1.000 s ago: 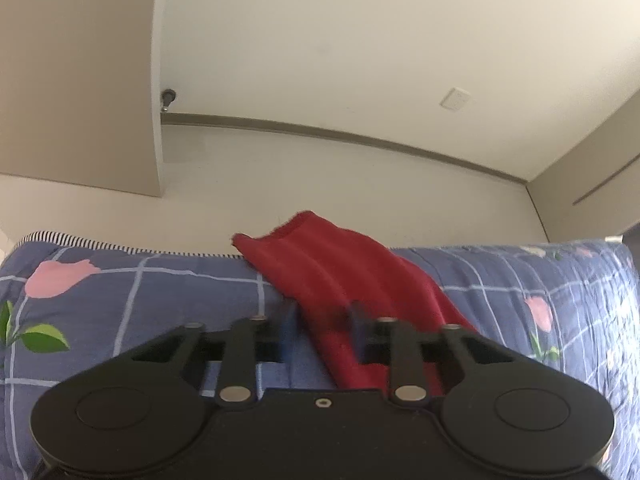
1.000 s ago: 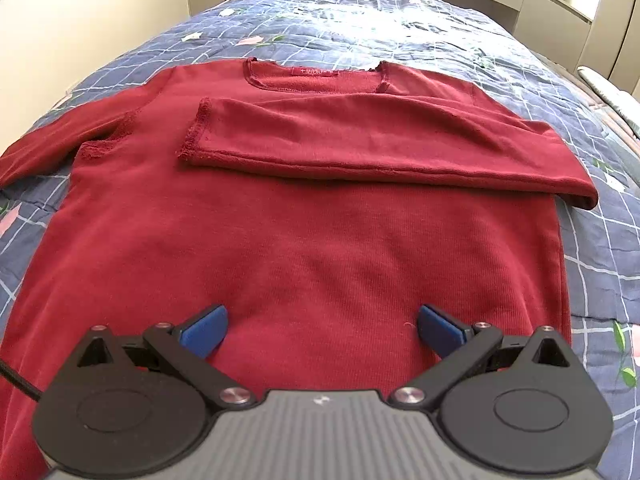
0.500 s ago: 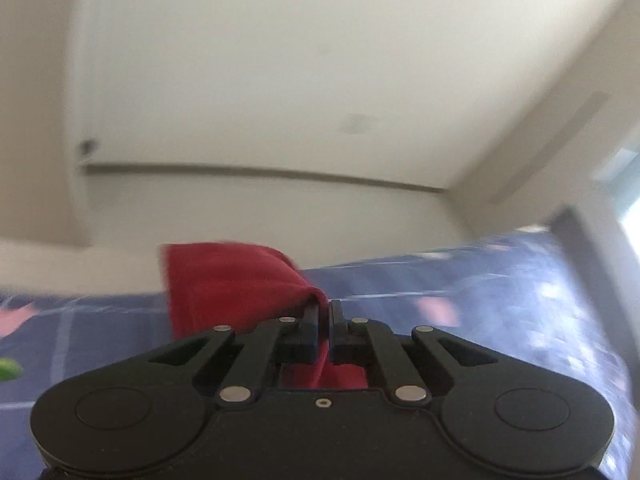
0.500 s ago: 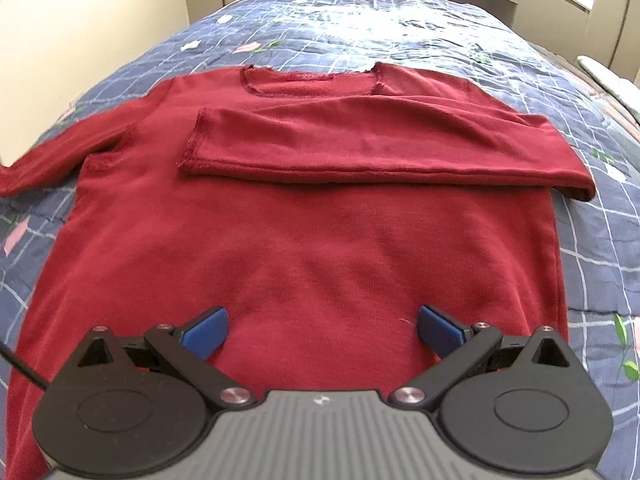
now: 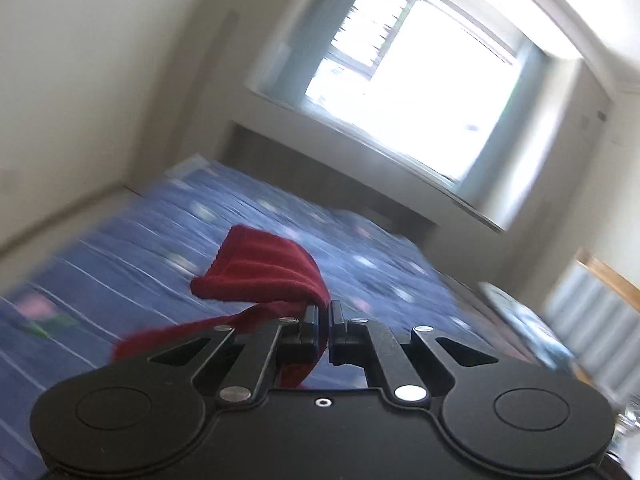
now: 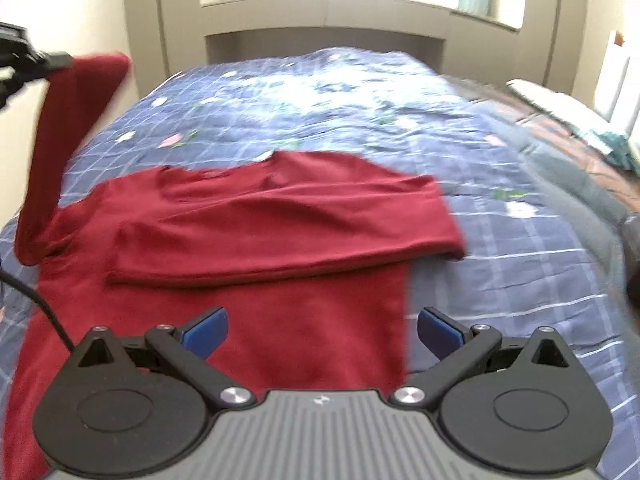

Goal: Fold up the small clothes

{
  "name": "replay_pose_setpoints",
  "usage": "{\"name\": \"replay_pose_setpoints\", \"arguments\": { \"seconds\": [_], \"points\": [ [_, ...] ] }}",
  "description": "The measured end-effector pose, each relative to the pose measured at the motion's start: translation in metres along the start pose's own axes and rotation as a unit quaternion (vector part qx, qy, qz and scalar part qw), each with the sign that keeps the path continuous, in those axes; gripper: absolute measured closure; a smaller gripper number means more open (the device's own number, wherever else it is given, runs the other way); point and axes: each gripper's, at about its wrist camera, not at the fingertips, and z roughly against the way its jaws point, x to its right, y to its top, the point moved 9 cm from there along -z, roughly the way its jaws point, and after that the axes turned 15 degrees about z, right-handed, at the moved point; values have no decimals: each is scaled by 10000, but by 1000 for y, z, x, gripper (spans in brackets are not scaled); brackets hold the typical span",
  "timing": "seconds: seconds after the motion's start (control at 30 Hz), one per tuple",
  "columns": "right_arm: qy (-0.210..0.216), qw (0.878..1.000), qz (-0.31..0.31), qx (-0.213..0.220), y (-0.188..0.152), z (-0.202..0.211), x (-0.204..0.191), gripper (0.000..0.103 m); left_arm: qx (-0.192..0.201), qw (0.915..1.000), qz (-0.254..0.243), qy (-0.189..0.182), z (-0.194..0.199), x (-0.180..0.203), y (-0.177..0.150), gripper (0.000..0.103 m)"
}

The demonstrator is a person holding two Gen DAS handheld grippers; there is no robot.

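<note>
Between the closed fingers [image 5: 310,330] of the left gripper [image 5: 323,320] the cuff end of a sleeve [image 5: 264,268] is pinched; red cloth is seen bunched ahead of the jaws and trailing back beneath them. The blue-tipped fingers [image 6: 206,330] of the right gripper [image 6: 320,330] are spread wide, and nothing is held between them.

The red sweater [image 6: 256,304] is laid flat on the blue checked bedspread [image 6: 500,248], neckline toward the window [image 5: 420,76]. One sleeve [image 6: 280,236] is already folded across the chest, its cuff lying near the opposite shoulder. The other sleeve is lifted clear of the bed at the left of the right wrist view, where it hangs from the left gripper [image 6: 24,64] down to the shoulder seam. The task is judged to be partly done: one sleeve is placed, the second is raised but not yet laid across, and the body is not yet folded over.

The left gripper is held high and tilted, pointed along the bed toward the window; its view is blurred. The right gripper is held low over the hem of the sweater, level, with its right finger out past the side edge of the cloth.
</note>
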Motion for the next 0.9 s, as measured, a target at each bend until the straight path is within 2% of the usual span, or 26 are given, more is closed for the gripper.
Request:
{"name": "replay_pose_setpoints", "arguments": {
  "seconds": [0.07, 0.23, 0.3, 0.43, 0.47, 0.53, 0.57, 0.63, 0.73, 0.83, 0.9],
  "points": [
    [-134, 9998, -121, -99, -7, -1, 17, 0, -298, 9993, 167, -128, -24, 22, -36, 100],
    [-225, 9987, -349, -295, -31, -3, 46, 0, -1199, 9926, 137, 111, -77, 38, -121, 100],
    [-214, 9984, -363, -373, -38, -6, 51, 0, -1514, 9881, 93, 265, -85, 30, -144, 99],
    [-117, 9983, -378, -423, -42, -11, 54, 0, -1775, 9833, 49, 413, -82, 22, -168, 95],
    [-83, 9984, -360, -424, -40, -13, 54, 0, -1810, 9825, 77, 441, -81, 20, -172, 91],
    [-41, 9986, -315, -422, -36, -14, 52, 0, -1839, 9814, 228, 509, -82, 15, -172, 75],
    [-4, 9988, -285, -403, -32, -16, 51, 0, -1824, 9812, 315, 545, -78, 14, -171, 71],
    [89, 9991, -216, -340, -22, -22, 47, 0, -1782, 9807, 458, 658, -75, 9, -167, 48],
    [318, 9994, 0, -161, -3, -32, 33, 0, -1616, 9800, 657, 962, -62, -4, -154, 30],
    [597, 9978, 299, 54, 17, -43, 12, 0, -1397, 9768, 827, 1399, -47, -29, -139, 19],
    [820, 9947, 572, 233, 34, -51, -7, 0, -1185, 9728, 919, 1766, -34, -48, -126, 18]
  ]
}}
